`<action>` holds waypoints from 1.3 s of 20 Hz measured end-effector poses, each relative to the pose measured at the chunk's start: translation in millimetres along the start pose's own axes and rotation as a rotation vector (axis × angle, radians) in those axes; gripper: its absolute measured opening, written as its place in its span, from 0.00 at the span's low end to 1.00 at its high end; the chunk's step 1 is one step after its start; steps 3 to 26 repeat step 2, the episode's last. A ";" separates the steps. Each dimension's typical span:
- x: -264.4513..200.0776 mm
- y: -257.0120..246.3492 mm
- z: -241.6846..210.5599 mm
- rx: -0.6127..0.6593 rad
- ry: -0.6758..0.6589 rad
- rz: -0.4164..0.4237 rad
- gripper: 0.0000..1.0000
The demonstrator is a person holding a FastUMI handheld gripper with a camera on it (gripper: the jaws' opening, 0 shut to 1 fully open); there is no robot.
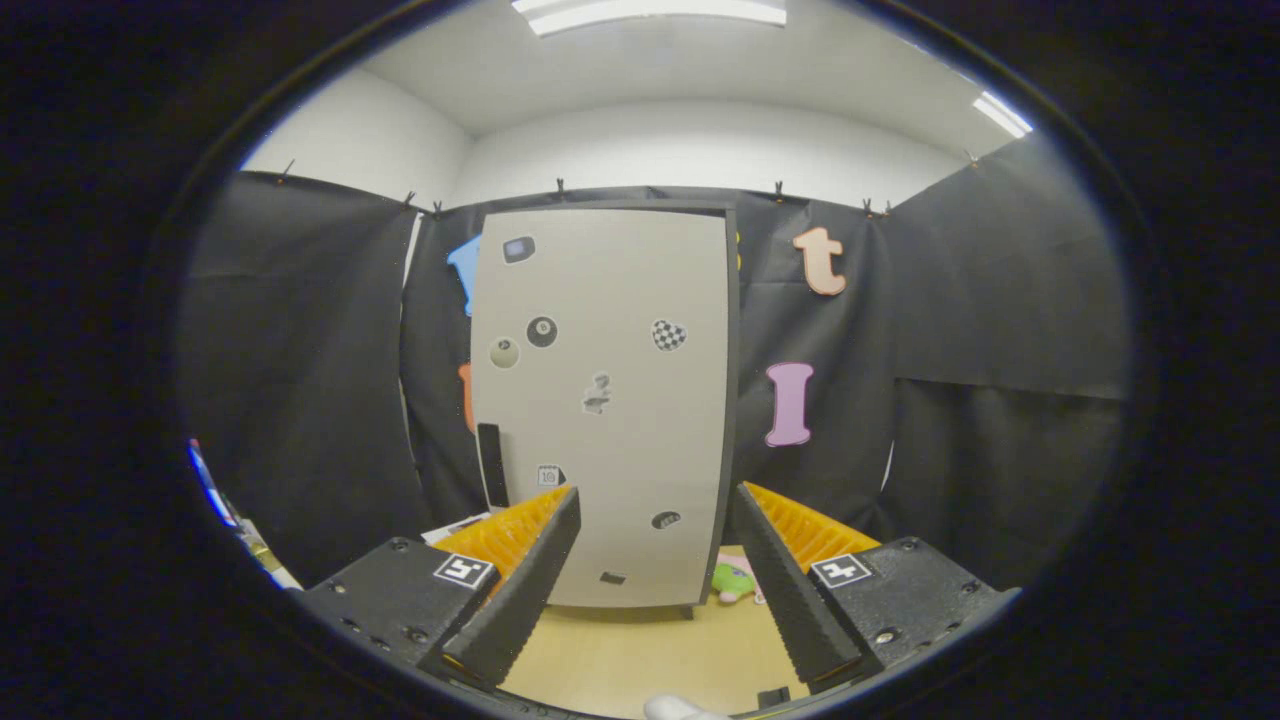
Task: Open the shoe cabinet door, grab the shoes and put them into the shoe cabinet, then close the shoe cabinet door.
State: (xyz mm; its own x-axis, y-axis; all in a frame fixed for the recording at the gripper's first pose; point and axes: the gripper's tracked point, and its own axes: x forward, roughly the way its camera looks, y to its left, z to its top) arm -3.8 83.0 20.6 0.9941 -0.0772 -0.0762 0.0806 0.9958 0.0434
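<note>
The shoe cabinet [605, 400] stands upright beyond my fingers on a wooden table [640, 650]. Its pale grey door is shut and carries several small stickers, with a black handle [490, 465] low on its left edge. My gripper [655, 510] is open, its two orange-and-black fingers spread wide with nothing between them, and the cabinet's lower front shows through the gap. A small green and pink thing [735, 580], perhaps a shoe, lies on the table by the cabinet's right foot, partly hidden by my right finger [790, 590].
Black cloth walls close in the booth on the left, right and behind the cabinet. Some papers or cards [455, 527] lie on the table to the cabinet's left, behind my left finger. A white object [680, 708] peeks in at the near table edge.
</note>
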 end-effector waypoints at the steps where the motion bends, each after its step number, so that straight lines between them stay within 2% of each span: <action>1: 1.0 0.7 -1.5 0.001 0.003 0.000 1.00; 26: 2.4 0.8 -2.8 0.001 0.006 0.001 1.00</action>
